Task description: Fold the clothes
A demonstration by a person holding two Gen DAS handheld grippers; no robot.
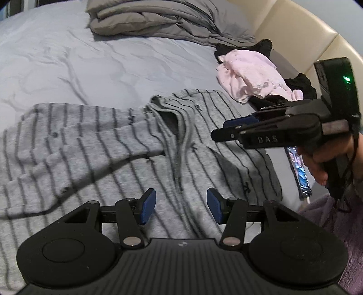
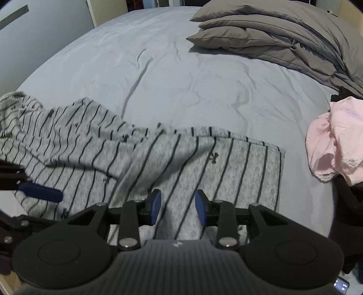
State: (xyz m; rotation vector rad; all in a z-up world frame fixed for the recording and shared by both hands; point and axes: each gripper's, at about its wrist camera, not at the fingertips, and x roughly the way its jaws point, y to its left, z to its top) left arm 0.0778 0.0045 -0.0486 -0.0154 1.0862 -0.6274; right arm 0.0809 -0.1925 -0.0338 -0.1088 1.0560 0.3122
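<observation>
Grey pants with thin dark stripes lie partly folded on the bed, their waistband and drawstring facing up. My left gripper stands open just over the fabric below the drawstring, with nothing pinched. Held by a hand at the right, my right gripper hovers over the pants' right side. In the right wrist view, the right gripper is open above the flat folded part of the pants. One blue finger of the left gripper shows at the left edge.
A pink garment lies on black clothes to the right. A folded grey duvet sits at the back. A lit phone lies near the bed edge. A cream headboard stands behind. Blue-grey sheet stretches beyond.
</observation>
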